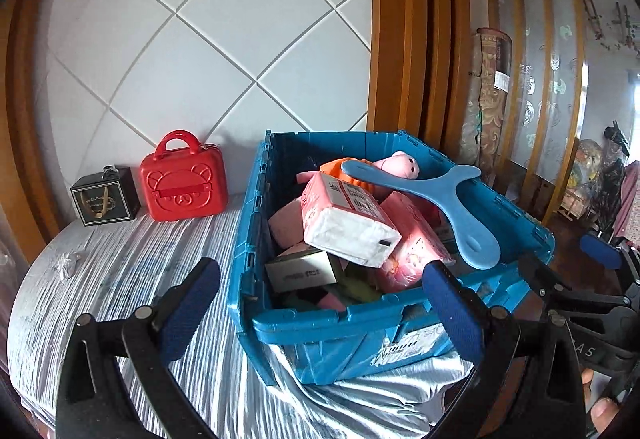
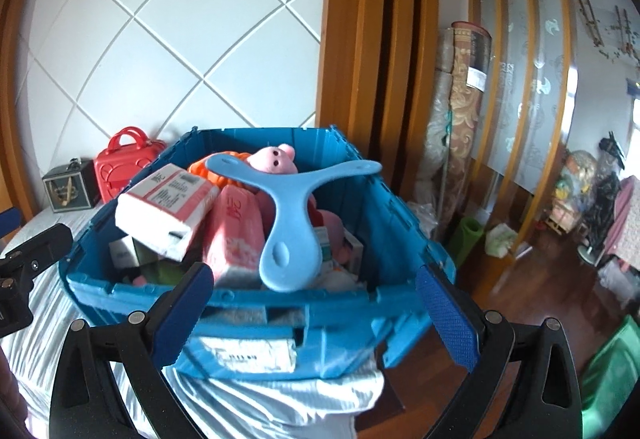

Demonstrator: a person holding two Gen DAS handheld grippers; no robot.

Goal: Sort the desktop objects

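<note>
1. Both grippers are hovering released, holding nothing: left gripper (image 1: 320, 291) and right gripper (image 2: 316, 295) are each standing wide apart at the crate's near rim.
2. Blue crate (image 1: 400, 323) is sitting on the cloth-covered table (image 1: 132, 271), packed to the top.
3. Blue paddle (image 2: 288, 211), 3-armed, is lying on top of the pile; its long arm is pointing toward the near rim, its 2 short arms are spreading toward the far wall.
4. Paddle is lying straight ahead of the right gripper, just beyond its fingertips; from the left gripper it is lying ahead and to the right. Right looks nearer.
5. In the crate: white-and-pink pack (image 2: 168, 207) tilted at left, pink pack (image 2: 236, 235) beside it, pink plush (image 2: 276, 159) and an orange thing (image 2: 204, 167) at the back, boxes lower down, half hidden.
6. Red case (image 1: 184, 179) and black box (image 1: 106, 195) are standing outside the crate at the wall, well left.
7. The scene fits things being packed in or about to come out; cannot tell which.
</note>
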